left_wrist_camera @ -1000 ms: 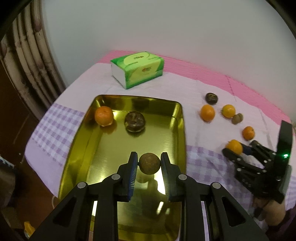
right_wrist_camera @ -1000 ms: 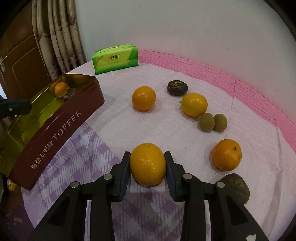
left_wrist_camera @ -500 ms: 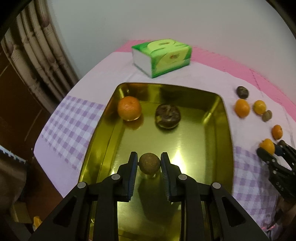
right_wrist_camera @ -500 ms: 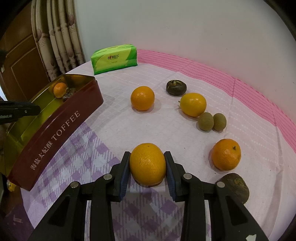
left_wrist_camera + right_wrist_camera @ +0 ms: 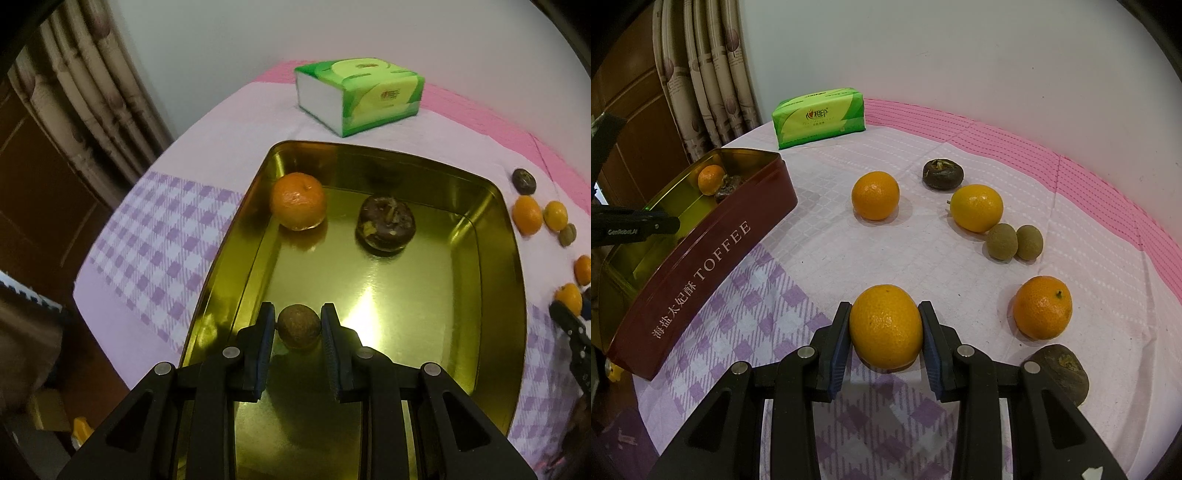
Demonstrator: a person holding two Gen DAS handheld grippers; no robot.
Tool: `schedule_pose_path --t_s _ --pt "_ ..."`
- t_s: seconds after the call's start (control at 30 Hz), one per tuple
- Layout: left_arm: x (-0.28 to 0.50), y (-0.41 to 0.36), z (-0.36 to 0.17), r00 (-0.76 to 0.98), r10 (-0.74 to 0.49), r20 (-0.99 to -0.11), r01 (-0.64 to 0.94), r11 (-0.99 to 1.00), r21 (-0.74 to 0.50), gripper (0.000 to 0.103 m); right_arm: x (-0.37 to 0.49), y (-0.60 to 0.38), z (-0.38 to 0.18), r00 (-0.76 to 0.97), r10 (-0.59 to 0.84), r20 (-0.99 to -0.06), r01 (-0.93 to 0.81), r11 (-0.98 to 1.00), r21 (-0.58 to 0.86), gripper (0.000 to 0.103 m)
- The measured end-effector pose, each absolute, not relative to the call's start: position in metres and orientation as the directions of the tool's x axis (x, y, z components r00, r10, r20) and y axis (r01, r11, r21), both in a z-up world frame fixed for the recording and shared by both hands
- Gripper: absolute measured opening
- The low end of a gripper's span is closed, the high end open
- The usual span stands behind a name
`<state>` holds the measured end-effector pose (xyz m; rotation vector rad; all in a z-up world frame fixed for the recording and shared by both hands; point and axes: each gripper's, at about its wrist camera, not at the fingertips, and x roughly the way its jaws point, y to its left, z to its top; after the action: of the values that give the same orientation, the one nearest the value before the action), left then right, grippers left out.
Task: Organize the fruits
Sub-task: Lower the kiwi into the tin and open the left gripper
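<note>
Both jaws clamp fruit: longan [image 5: 298, 326], orange [image 5: 885, 326].

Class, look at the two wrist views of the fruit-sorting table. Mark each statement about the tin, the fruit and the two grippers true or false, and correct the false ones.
1. The left gripper holds a small brown fruit over the tin. True.
2. The tin is empty. False: an orange and a dark fruit lie in it.
3. The right gripper is shut on a large orange. True.
4. The tissue pack lies inside the tin. False: it lies on the cloth beyond the tin.
5. Two small brown-green fruits sit side by side on the cloth. True.
</note>
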<state>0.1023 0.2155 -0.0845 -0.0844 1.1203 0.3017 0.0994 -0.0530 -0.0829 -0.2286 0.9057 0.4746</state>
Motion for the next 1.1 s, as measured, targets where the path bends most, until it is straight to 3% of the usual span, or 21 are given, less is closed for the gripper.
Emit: schedule_pose_path --t_s 0.33,0.7,1.1 --pt "0.104 0.232 -0.086 0.390 0.175 -0.904 -0.333 0.942 0.038 0.027 0.099 -0.053 -0.083 0.524 0.297 -0.798 -0.487 0.873 0.005 0.033" --pt "0.106 0.228 -0.080 0.422 0.261 -0.868 -0.315 0.940 0.130 0.027 0.099 -0.053 -0.083 0.524 0.297 -0.798 -0.487 0.873 0.005 0.033" --pt "0.102 0.218 -0.076 0.423 0.273 -0.864 -0.308 0.940 0.147 0.027 0.099 -0.052 -0.083 0.528 0.291 -0.798 -0.488 0.873 -0.005 0.033"
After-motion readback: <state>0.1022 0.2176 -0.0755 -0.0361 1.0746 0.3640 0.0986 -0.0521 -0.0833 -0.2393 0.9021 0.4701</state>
